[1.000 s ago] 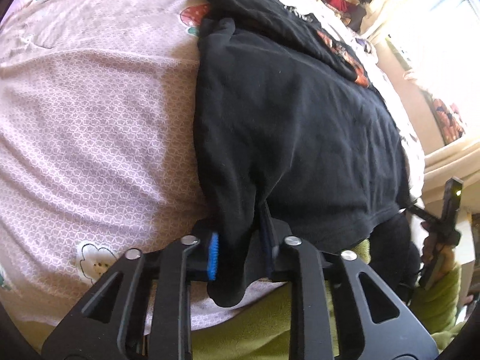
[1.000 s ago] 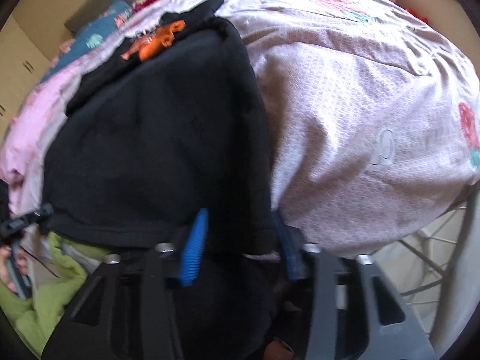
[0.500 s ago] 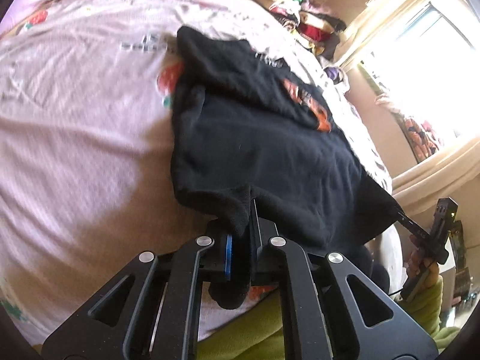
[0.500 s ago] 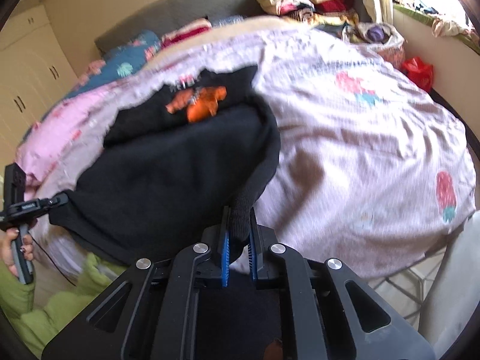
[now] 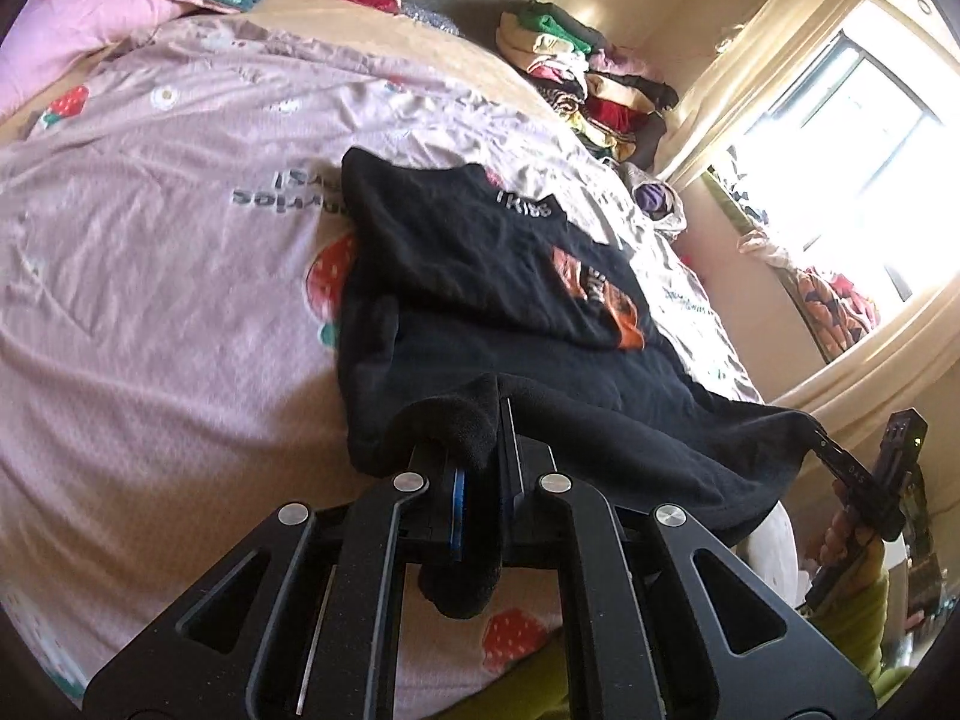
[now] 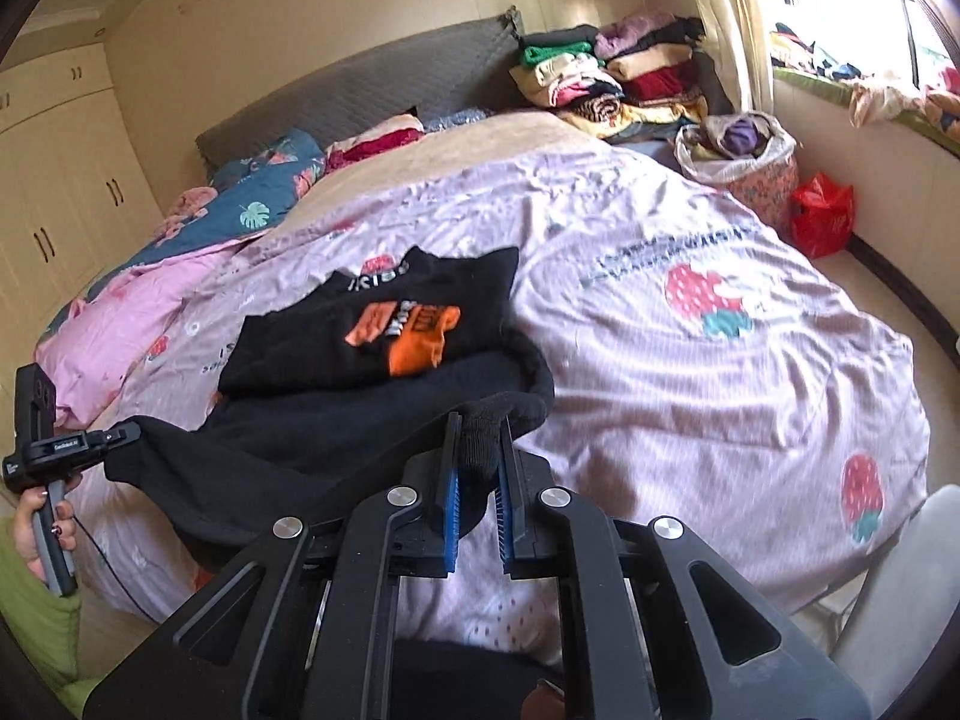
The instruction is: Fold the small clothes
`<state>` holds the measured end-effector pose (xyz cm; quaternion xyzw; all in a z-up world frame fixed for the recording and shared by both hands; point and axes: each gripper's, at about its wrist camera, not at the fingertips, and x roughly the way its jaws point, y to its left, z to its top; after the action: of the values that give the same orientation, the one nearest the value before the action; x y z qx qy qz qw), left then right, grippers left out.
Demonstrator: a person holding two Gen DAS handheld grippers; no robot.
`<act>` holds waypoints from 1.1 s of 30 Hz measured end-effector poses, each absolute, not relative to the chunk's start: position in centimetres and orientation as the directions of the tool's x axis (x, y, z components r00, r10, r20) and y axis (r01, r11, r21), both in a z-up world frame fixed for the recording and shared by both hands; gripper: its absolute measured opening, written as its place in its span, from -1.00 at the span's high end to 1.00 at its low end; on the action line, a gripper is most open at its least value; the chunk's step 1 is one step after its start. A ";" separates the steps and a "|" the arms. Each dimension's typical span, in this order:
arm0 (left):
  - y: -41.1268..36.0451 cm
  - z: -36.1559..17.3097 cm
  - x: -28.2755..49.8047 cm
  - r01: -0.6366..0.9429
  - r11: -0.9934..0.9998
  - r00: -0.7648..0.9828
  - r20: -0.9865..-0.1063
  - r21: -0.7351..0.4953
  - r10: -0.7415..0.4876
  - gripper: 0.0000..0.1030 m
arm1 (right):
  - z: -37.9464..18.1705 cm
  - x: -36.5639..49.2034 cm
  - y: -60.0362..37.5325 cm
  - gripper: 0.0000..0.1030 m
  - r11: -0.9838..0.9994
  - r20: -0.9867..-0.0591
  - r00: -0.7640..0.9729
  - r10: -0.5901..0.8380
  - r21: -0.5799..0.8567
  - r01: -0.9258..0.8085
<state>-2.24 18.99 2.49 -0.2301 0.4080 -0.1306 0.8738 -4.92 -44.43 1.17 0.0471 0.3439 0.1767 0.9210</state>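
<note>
A black garment (image 5: 510, 300) with an orange print (image 6: 408, 330) lies on the pink bed cover, its far part folded over on top. My left gripper (image 5: 483, 450) is shut on a bunched near corner of the black fabric, which hangs down between the blue pads. My right gripper (image 6: 480, 438) is shut on the other near corner. The near hem stretches between the two grippers, lifted off the bed. Each wrist view shows the other gripper at the far end of that hem: the right gripper (image 5: 822, 441) and the left gripper (image 6: 129, 435), each held by a hand.
The strawberry-print bed cover (image 6: 690, 360) spreads wide to the right of the garment. A stack of folded clothes (image 6: 612, 84) sits by the headboard, with a filled basket (image 6: 744, 162) and a red bag (image 6: 822, 216) on the floor by the window. Pillows (image 6: 264, 180) lie at the far left.
Both grippers have closed tight on the garment's near corners and risen, lifting the near hem off the bed. Both views have tipped up to show the room.
</note>
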 end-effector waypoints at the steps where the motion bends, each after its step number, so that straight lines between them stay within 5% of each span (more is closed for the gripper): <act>1: 19.1 2.7 -2.2 0.043 0.861 0.638 -0.650 -0.507 -0.414 0.96 | 1.4 -4.7 -44.2 0.83 0.933 -0.614 0.704 0.358 0.204 -0.297; 33: 19.9 4.5 5.5 0.017 0.871 0.723 -0.596 -0.490 -0.349 0.96 | 3.4 5.6 -42.0 0.83 0.947 -0.584 0.746 0.320 0.190 -0.258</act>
<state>5.47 19.89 4.48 -0.2322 0.3579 -0.1018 0.8987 5.59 -42.02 3.37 0.0483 0.3211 0.1550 0.9330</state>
